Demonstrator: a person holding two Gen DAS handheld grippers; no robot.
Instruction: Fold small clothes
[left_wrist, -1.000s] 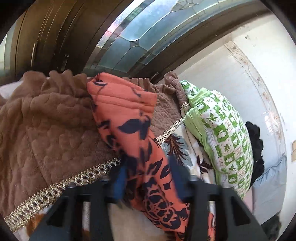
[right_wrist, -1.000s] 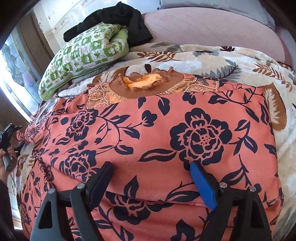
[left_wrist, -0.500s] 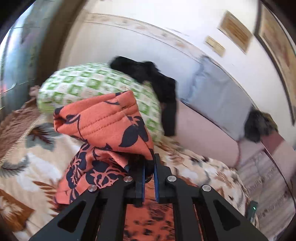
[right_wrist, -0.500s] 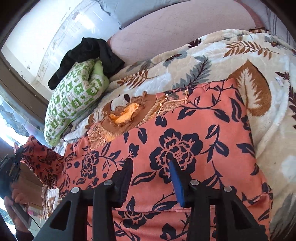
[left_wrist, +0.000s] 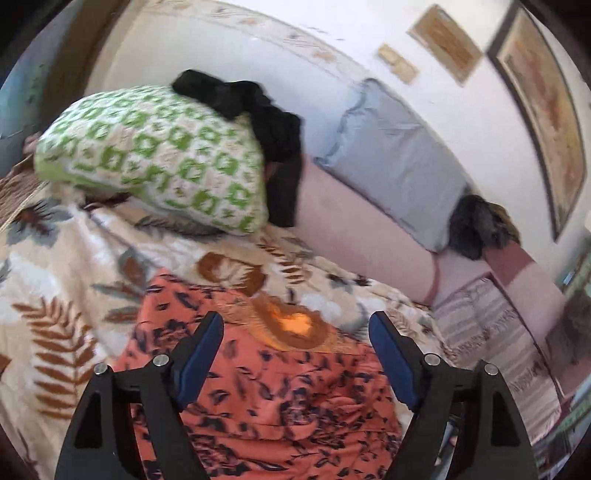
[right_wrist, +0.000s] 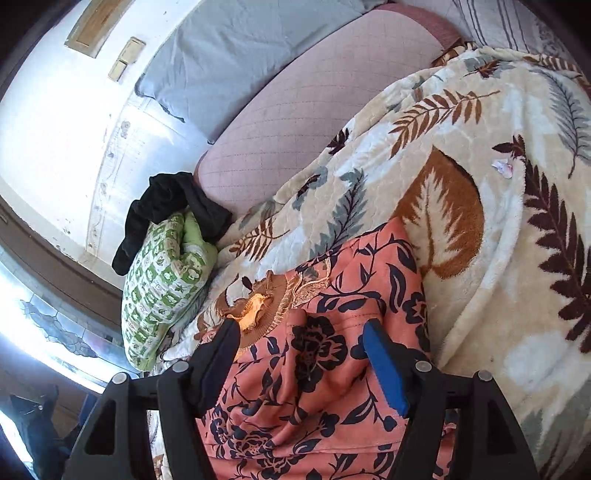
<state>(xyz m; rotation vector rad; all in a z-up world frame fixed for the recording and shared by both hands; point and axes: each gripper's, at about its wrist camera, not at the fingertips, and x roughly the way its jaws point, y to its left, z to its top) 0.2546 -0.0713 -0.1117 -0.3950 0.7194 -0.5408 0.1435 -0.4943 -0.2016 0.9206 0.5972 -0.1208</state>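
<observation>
An orange garment (left_wrist: 277, 406) with dark flowers lies spread on a leaf-patterned blanket (left_wrist: 55, 288). Its brown collar (left_wrist: 317, 332) faces the pillows. My left gripper (left_wrist: 295, 325) hovers over the garment near the collar, its jaws opening and holding nothing. In the right wrist view a folded-over flap of the garment (right_wrist: 325, 354) lies on the body. My right gripper (right_wrist: 301, 328) hangs just above that flap with its jaws opening. The cloth lies beneath and between the blue pads (right_wrist: 384, 365), which do not pinch it. The collar (right_wrist: 258, 306) sits beside the left finger.
A green-and-white pillow (left_wrist: 155, 155) with a black garment (left_wrist: 273, 122) draped on it lies at the head of the bed. Beside them are a grey pillow (left_wrist: 399, 162) and a pink quilted cover (right_wrist: 295, 110). The blanket (right_wrist: 480, 184) spreads right of the garment, and a window (right_wrist: 37, 332) stands left.
My left gripper swung the pinched sleeve from the window side over the garment, then let go and opened. The right gripper narrowed, widened again and rolled; the view turned.
</observation>
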